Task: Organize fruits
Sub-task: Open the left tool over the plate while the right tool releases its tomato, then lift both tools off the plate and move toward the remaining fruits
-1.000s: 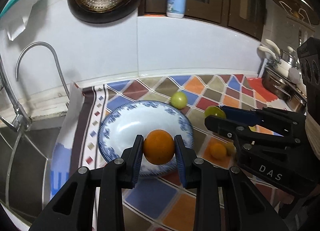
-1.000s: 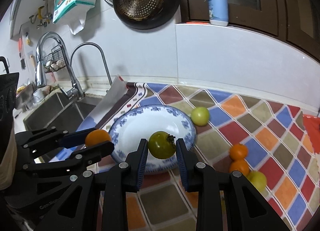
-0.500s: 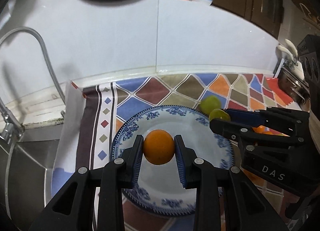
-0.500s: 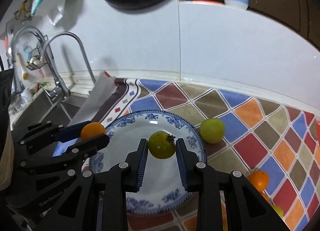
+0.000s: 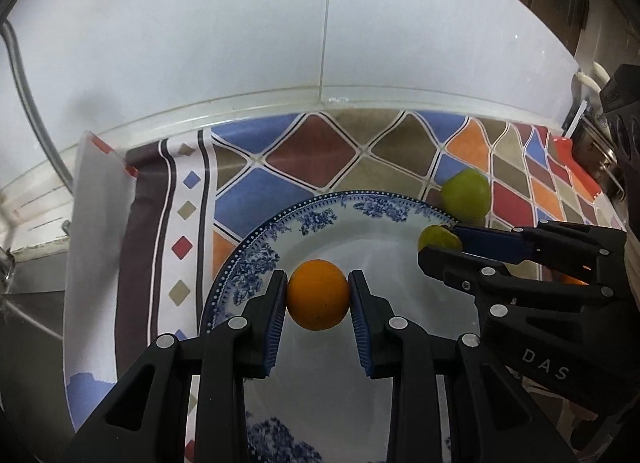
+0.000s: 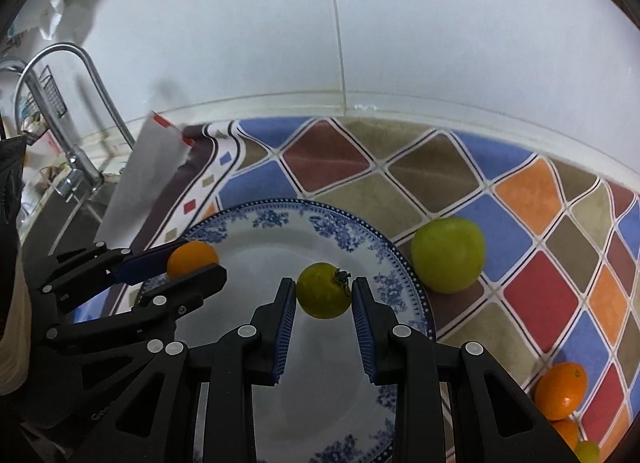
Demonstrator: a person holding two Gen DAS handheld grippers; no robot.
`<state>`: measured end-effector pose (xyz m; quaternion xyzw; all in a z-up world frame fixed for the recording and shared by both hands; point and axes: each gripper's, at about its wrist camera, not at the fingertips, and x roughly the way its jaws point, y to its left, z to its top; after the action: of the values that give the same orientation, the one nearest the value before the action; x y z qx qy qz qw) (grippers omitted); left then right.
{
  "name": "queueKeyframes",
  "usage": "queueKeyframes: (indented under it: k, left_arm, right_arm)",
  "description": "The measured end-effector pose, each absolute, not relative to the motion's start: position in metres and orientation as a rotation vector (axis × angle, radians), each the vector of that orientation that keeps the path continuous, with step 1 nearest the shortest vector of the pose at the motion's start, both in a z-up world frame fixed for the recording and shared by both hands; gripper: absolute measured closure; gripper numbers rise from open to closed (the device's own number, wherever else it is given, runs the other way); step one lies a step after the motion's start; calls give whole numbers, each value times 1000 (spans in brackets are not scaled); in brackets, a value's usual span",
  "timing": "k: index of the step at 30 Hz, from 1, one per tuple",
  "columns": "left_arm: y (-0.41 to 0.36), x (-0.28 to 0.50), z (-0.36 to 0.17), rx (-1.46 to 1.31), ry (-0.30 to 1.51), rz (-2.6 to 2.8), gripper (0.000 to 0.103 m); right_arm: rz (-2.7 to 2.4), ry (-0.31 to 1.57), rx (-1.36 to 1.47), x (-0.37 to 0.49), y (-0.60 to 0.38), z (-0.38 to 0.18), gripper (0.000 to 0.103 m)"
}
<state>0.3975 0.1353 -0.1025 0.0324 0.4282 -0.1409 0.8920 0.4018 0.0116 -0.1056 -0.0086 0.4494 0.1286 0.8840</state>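
My left gripper (image 5: 318, 295) is shut on an orange fruit (image 5: 318, 294) and holds it over the left part of the blue-and-white plate (image 5: 256, 259). My right gripper (image 6: 324, 295) is shut on a small yellow-green tomato (image 6: 323, 290) over the plate's middle (image 6: 276, 239). In the right wrist view the left gripper and its orange (image 6: 191, 257) show at the left. In the left wrist view the right gripper with its tomato (image 5: 437, 238) shows at the right. A larger green fruit (image 6: 447, 254) lies on the cloth beside the plate's right rim; it also shows in the left wrist view (image 5: 466, 194).
A colourful diamond-pattern cloth (image 6: 520, 231) covers the counter. Two oranges (image 6: 561, 387) and another green fruit (image 6: 587, 451) lie at the right front. A sink with a tap (image 6: 68, 111) is at the left. A white tiled wall (image 5: 320, 43) rises behind.
Both grippers have moved forward and lower over the plate, each still holding its fruit. The plate and the wall now look nearer.
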Motion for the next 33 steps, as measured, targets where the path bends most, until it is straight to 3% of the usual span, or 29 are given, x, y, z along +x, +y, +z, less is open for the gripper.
queueKeyframes:
  k: [7,18,28,33]
  left_arm:
    - [133,406,-112,63,910,-305,71]
    - [142,390,-94,57,865,-262,49]
    - [146,342,-52,65,751,-254,35]
    - [141,313,-35,73,702,-267,29]
  right_arm:
    - [256,952,-21,405,13,-114,73]
    - [208,913,-32,391,7,-102,66]
    - [143,794,-63,342,1,-66,46]
    - [102,734,-64,310,-6,-47,41]
